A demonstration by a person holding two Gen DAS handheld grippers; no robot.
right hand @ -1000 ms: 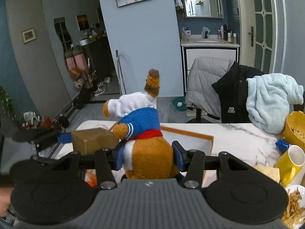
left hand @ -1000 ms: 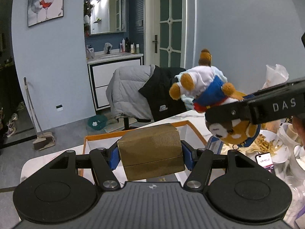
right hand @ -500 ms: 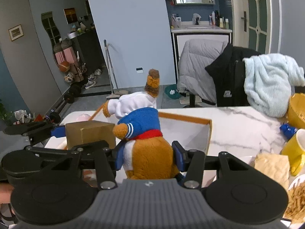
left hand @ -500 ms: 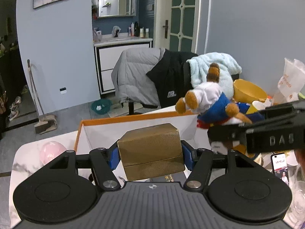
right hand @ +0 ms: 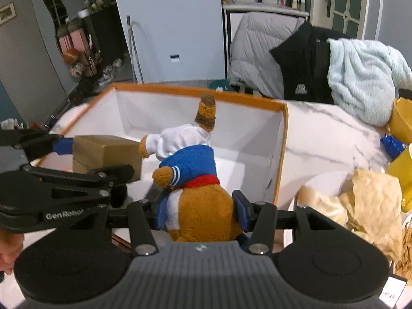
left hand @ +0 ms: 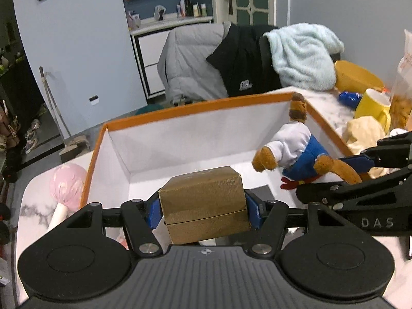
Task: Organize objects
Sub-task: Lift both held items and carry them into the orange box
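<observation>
My left gripper [left hand: 203, 207] clamps the stiff cardboard box [left hand: 203, 203] by its sides; my right gripper [right hand: 199, 212] squeezes the soft plush bear [right hand: 198, 200] at its body.

"DAS" on right gripper [left hand: 365, 177], "GenRobot" (cut off) on left gripper [right hand: 64, 152]

matt cardboard box [left hand: 203, 200], fuzzy plush toy [right hand: 198, 180]

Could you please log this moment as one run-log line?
left gripper: holds brown box | right gripper: holds plush toy | both over orange-rimmed box
</observation>
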